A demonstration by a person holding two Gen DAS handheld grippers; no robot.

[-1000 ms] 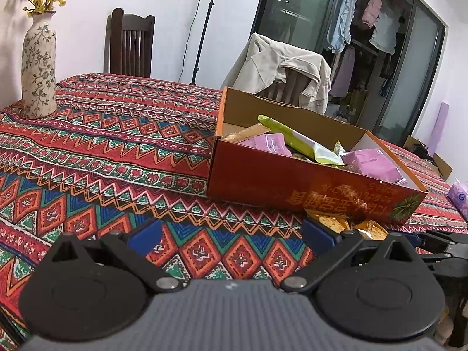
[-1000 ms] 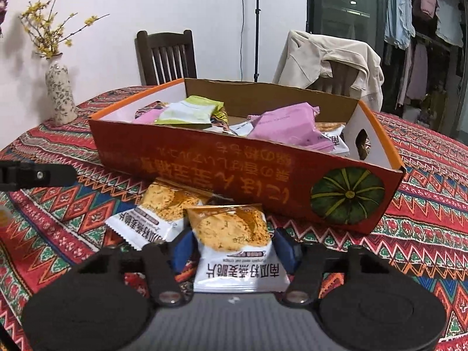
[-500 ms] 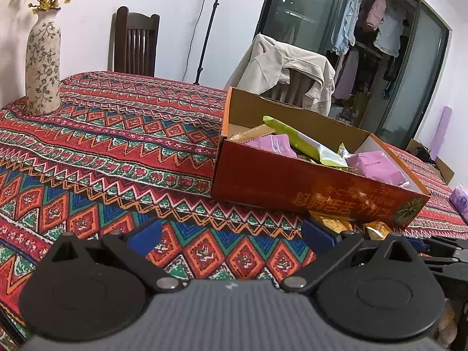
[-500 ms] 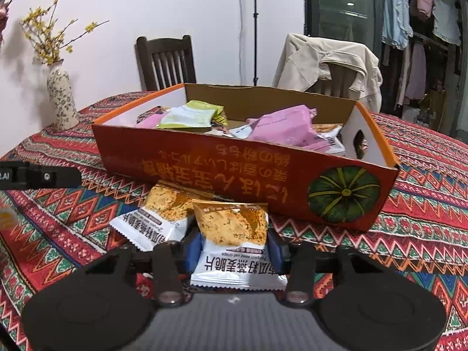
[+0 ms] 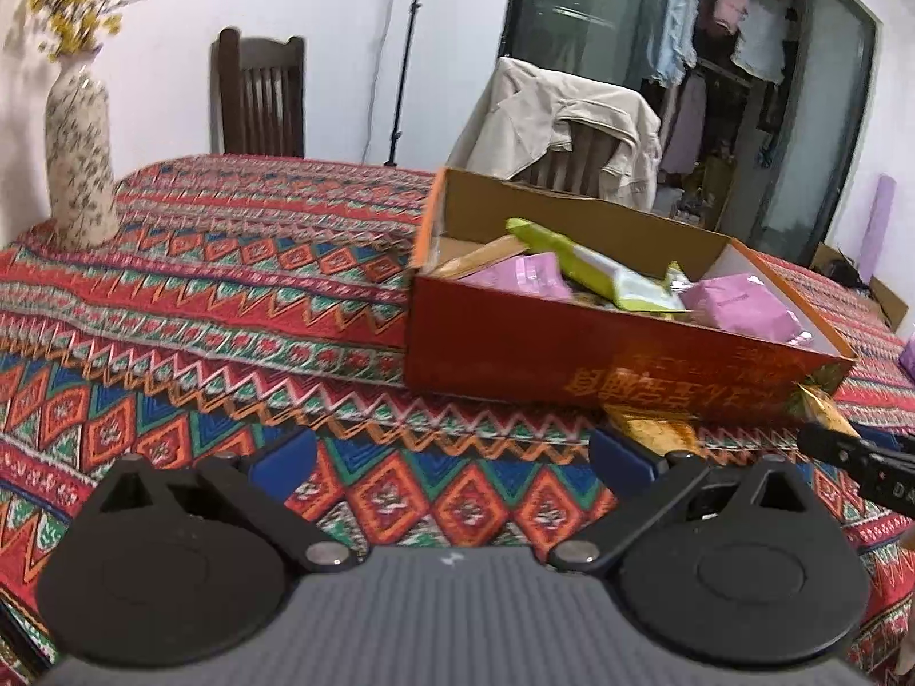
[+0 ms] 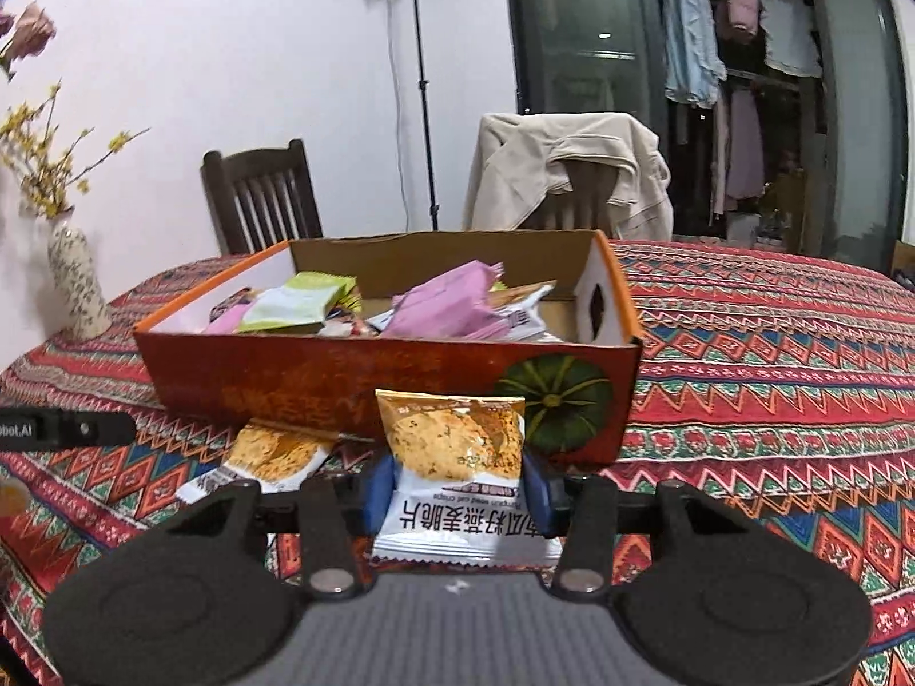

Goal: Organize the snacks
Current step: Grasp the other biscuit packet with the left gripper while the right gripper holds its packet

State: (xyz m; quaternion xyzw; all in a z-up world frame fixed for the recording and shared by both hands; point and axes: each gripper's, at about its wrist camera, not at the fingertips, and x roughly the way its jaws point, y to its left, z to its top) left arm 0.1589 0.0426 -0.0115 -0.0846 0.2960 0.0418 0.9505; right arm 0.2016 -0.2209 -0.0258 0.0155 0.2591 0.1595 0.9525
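An orange cardboard box (image 6: 320, 371) (image 5: 514, 354) on the patterned tablecloth holds pink, green and white snack packets. My right gripper (image 6: 454, 491) is shut on an oat crisp packet (image 6: 452, 446), lifted in front of the box's near wall. A second oat crisp packet (image 6: 269, 454) lies on the cloth at the box's foot; it also shows in the left wrist view (image 5: 652, 429). My left gripper (image 5: 452, 457) is open and empty, low over the cloth left of the box.
A flowered vase (image 5: 80, 166) with yellow blossoms stands at the table's far left. A dark wooden chair (image 6: 263, 200) and a chair draped with a beige jacket (image 6: 572, 171) stand behind the table. The right gripper's finger (image 5: 858, 457) shows at the left wrist view's right edge.
My right gripper has closed on the oat crisp packet and raised it off the cloth toward the box. My left gripper has risen slightly and stays open.
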